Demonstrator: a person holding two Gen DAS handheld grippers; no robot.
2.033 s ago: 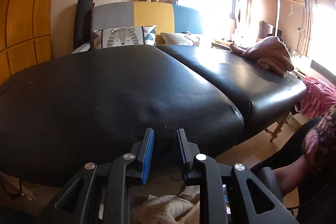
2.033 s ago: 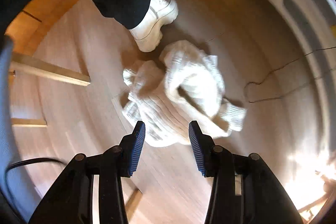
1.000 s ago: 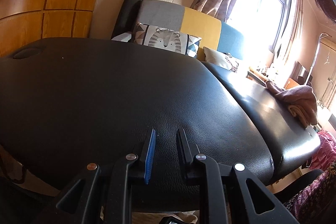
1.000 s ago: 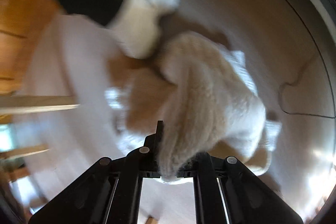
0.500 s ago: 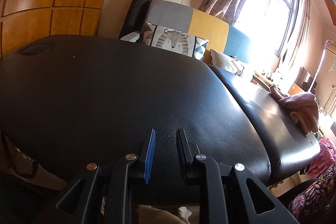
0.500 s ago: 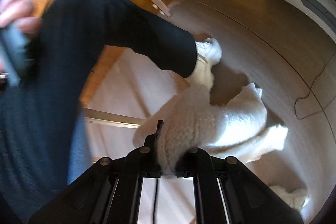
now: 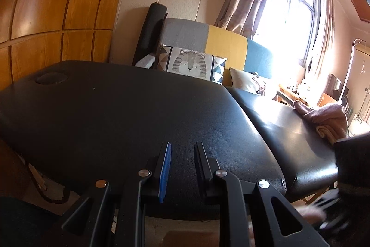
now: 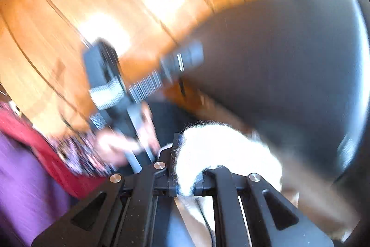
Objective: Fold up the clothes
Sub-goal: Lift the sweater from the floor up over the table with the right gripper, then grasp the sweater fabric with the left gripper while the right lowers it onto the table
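Right wrist view, right claw point(image 8: 185, 174) pinching one cream sweater point(image 8: 222, 149), now lifted off the floor beside the black worktop point(image 8: 289, 66), left claw point(image 7: 182, 166) slightly parted, empty.

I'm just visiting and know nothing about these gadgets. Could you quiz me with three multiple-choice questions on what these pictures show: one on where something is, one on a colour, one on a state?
1. Where does the pinkish-brown garment lie?
A. on the black padded table's far right end
B. on the tiger cushion
C. on the windowsill

2. What colour is the knit garment in the right gripper?
A. red
B. cream-white
C. blue

3. How does the left gripper stand?
A. clamped on cloth
B. clamped on a cushion
C. jaws apart, empty

Answers: 1 A, it sits bunched on the black padded table; 2 B, pale fuzzy knit; 3 C, only table shows through the gap.
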